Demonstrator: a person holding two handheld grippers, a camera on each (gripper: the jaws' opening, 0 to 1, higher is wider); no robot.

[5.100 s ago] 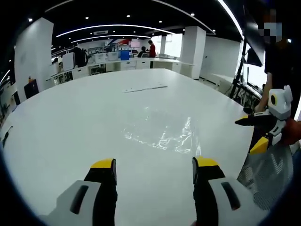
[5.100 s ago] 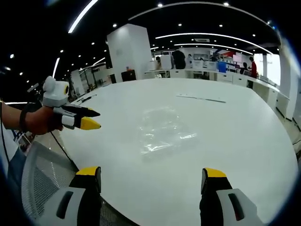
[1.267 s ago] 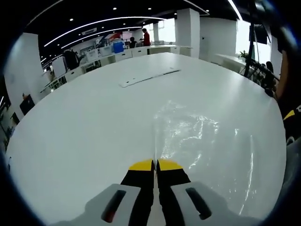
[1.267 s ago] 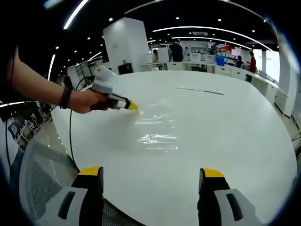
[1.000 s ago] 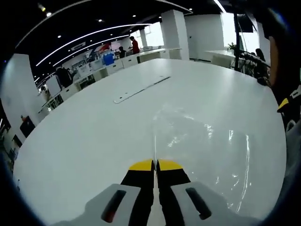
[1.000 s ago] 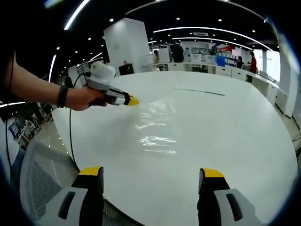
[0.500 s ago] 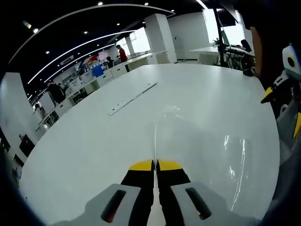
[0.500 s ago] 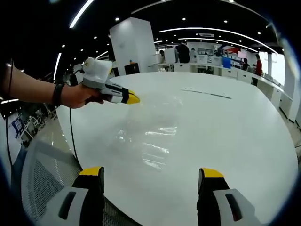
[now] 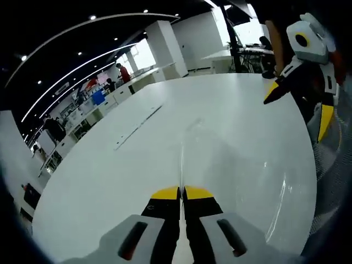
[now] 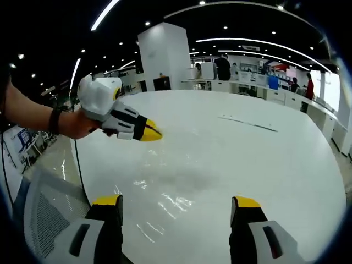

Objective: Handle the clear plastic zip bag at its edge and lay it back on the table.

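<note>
Left tongs [image 9: 181,192] clamped on the edge of the clear zip bag [image 10: 181,181], which hangs limp above the worktop [image 10: 286,154]; right tongs [image 10: 175,202] apart. We judge the film light, floppy, slippery: grip the edge.

The left gripper [image 9: 181,192] has its two yellow-tipped jaws pressed together, and in the right gripper view it [image 10: 149,132] is held out by a hand [image 10: 82,124] on a bare forearm that wears a dark band at the wrist, entering from the left with its tips pointing toward the right. The right gripper [image 10: 176,202] has its jaws spread wide apart with nothing between them. In the left gripper view it [image 9: 297,99] appears at the upper right edge, its yellow tips parted.
</note>
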